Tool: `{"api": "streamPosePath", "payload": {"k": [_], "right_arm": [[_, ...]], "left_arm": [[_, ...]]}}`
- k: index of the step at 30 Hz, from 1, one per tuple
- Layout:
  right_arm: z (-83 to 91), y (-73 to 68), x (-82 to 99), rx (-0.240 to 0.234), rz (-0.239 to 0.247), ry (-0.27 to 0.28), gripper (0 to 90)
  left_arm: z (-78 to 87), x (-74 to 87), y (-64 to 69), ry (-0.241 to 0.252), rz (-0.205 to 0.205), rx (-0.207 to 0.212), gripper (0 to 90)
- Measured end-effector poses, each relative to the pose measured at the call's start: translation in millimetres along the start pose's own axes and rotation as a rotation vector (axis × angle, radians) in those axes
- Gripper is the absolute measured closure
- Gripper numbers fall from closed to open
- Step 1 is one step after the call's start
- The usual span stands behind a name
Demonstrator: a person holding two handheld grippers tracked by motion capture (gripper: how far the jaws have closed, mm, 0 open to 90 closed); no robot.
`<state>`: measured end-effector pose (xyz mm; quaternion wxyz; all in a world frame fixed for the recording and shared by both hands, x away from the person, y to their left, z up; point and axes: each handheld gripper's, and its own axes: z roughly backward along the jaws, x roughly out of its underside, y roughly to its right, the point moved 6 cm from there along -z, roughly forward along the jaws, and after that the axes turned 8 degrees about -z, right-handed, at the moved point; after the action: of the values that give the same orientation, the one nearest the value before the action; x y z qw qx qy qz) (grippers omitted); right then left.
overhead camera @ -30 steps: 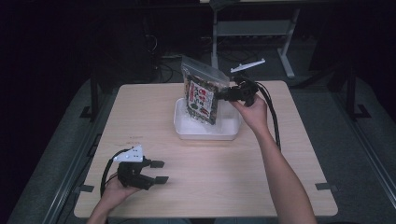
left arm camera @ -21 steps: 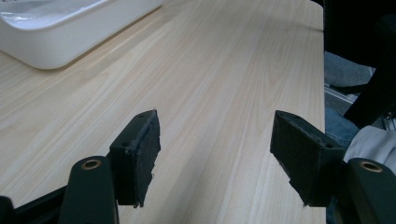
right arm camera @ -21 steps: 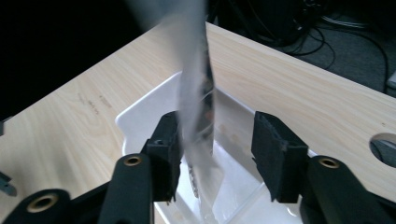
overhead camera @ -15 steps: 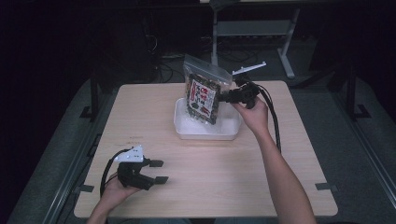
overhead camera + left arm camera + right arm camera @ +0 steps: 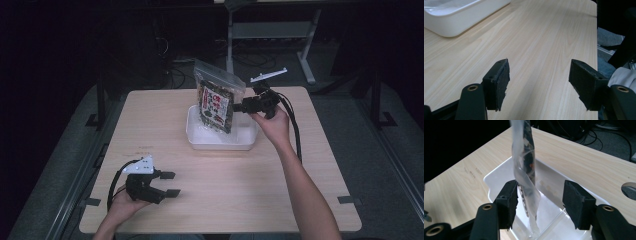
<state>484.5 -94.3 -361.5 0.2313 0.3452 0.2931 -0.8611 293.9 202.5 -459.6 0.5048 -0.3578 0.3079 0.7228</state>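
Two tongs are on the desk (image 5: 300, 165), and the whole matter turns on the right one. The right tongs (image 5: 239, 107) stand level at the side edge of the snack bag (image 5: 216, 102), which rises upright out of the white tray (image 5: 220, 142) with its foot resting inside and its long axis running up, tilted a little away from the hand. In the right gripper view the bag (image 5: 525, 170) hangs edge-on between the jaws: it lies against the left pad, or very near it, while the right pad stands clear with open space beside it. These jaws have just been opening with the bag between them, so they read as half wide and no longer pinching; the bag seems to stand on its own, leaning into the tray (image 5: 499, 173).

The left tongs (image 5: 169, 184) rest low at the near left corner of the desk, well apart from tray and bag, jaws wide with nothing between them (image 5: 539, 82). The tray's corner (image 5: 454, 25) shows far ahead of them.

By this judgement the right hand (image 5: 274, 125) is far the nearer, and its next move would be a straight pull back, sideways off the bag's edge, without tipping it.
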Motion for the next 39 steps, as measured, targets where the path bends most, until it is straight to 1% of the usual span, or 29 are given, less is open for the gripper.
{"api": "streamPosePath", "payload": {"k": [6,12,17,21,25,30,36,38,39], "right_arm": [[4.6,-1.4,3.2,-0.011,0.006,0.003,41.4],[5.2,-9.5,4.8,-0.029,0.029,0.004,39.5],[5.2,-13.9,5.5,-0.021,0.045,0.001,37.8],[8.6,-12.5,7.6,-0.015,0.044,-0.002,36.2],[14.8,-11.6,12.4,-0.013,0.051,-0.005,35.5],[23.3,-9.7,20.4,-0.019,0.048,-0.012,34.8],[35.7,-7.5,33.7,-0.034,0.044,-0.010,33.9],[38.8,-7.1,38.6,-0.039,0.040,-0.028,32.8],[40.8,-7.1,40.6,-0.041,0.042,-0.025,33.4]], "left_arm": [[-1.4,-0.5,0.6,-0.003,0.000,0.004,32.2],[-1.5,-0.5,0.7,-0.003,0.000,0.005,32.2],[-0.7,-0.5,0.6,-0.002,-0.002,0.003,32.2],[0.0,-0.5,0.2,-0.002,-0.002,0.000,32.2],[1.2,-0.5,-1.1,-0.002,-0.001,-0.009,31.2],[0.1,-0.3,-0.4,-0.012,-0.003,-0.015,30.3],[-0.9,0.1,-0.5,-0.018,-0.004,-0.022,29.4],[-0.9,0.4,-0.5,-0.021,-0.003,-0.023,28.9],[-0.9,0.4,-0.5,-0.021,-0.002,-0.023,28.8]]}}
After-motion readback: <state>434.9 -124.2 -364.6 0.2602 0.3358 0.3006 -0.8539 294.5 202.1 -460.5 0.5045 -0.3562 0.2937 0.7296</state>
